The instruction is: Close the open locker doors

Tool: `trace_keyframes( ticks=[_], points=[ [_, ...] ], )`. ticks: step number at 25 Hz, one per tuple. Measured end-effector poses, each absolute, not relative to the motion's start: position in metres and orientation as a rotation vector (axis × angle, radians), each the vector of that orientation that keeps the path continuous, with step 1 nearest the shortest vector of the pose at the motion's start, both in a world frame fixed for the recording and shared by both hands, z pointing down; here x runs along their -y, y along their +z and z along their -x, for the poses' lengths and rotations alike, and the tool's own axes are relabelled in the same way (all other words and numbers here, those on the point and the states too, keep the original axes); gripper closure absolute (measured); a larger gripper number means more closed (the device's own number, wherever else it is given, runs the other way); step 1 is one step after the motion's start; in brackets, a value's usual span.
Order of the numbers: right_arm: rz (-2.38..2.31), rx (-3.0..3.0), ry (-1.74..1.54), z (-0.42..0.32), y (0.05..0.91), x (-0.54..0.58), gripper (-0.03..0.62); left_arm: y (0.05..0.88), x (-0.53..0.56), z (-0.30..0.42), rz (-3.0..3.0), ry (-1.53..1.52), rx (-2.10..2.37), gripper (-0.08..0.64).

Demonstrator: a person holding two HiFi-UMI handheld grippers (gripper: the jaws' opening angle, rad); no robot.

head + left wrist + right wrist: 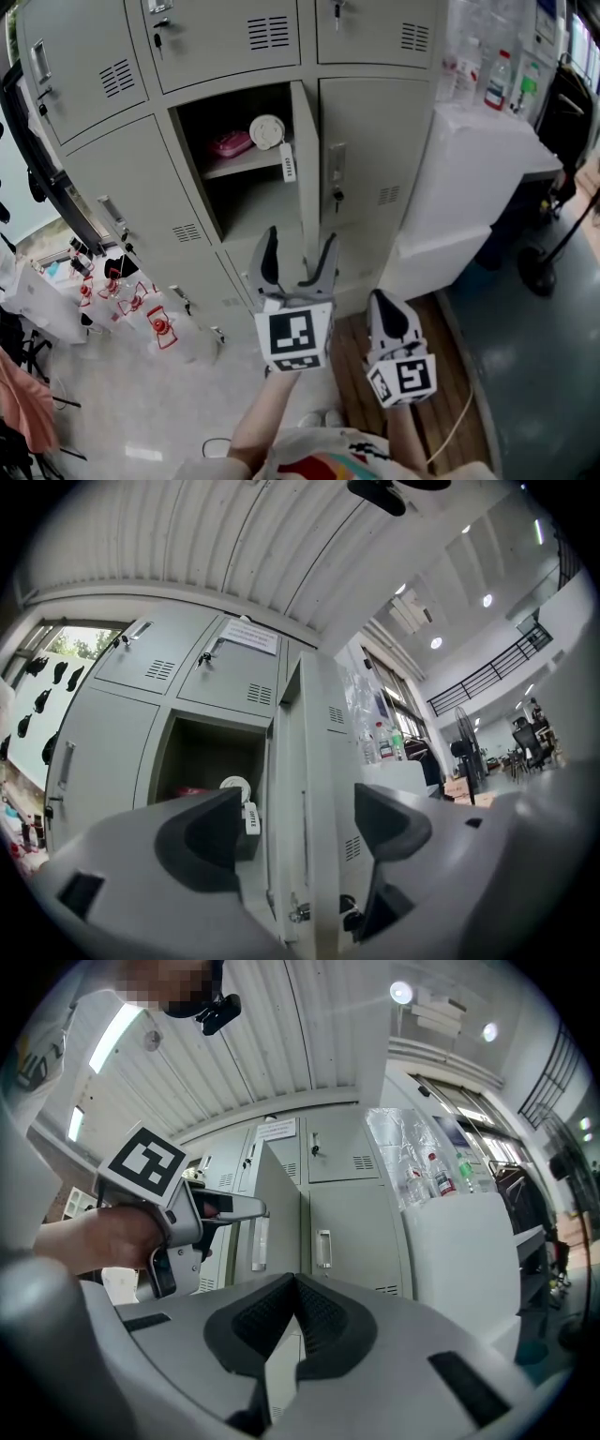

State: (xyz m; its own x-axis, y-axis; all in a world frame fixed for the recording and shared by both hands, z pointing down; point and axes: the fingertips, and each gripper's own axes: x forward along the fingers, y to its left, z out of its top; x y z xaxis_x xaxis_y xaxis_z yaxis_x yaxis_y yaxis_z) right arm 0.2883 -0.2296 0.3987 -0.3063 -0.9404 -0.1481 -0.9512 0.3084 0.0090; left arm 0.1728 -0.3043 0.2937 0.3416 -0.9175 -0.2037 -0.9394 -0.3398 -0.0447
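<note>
A bank of grey lockers fills the head view. One middle compartment stands open, and its door swings out edge-on towards me. On the shelf inside lie a pink item and a white round thing; a white tag hangs by the door. My left gripper is open, just below and in front of the door's edge. In the left gripper view the door stands between the jaws of the left gripper. My right gripper is lower and to the right, shut and empty.
A white cabinet with bottles on top stands right of the lockers. A wooden mat lies below the lockers. Clear bags with red print clutter the floor at the left. A black stand is at the right.
</note>
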Motion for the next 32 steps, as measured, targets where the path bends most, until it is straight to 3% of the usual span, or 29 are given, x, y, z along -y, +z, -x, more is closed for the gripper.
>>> trace_keyframes(
  ticks=[27,32],
  points=[
    [1.682,-2.52,0.128,-0.267,0.406,0.255,0.586,0.309,0.32,-0.129,2.339,0.101,-1.821,0.209],
    [1.66,-2.533,0.138,-0.257,0.405,0.258,0.586,0.31,0.321,-0.114,2.332,0.12,-1.866,0.24]
  ],
)
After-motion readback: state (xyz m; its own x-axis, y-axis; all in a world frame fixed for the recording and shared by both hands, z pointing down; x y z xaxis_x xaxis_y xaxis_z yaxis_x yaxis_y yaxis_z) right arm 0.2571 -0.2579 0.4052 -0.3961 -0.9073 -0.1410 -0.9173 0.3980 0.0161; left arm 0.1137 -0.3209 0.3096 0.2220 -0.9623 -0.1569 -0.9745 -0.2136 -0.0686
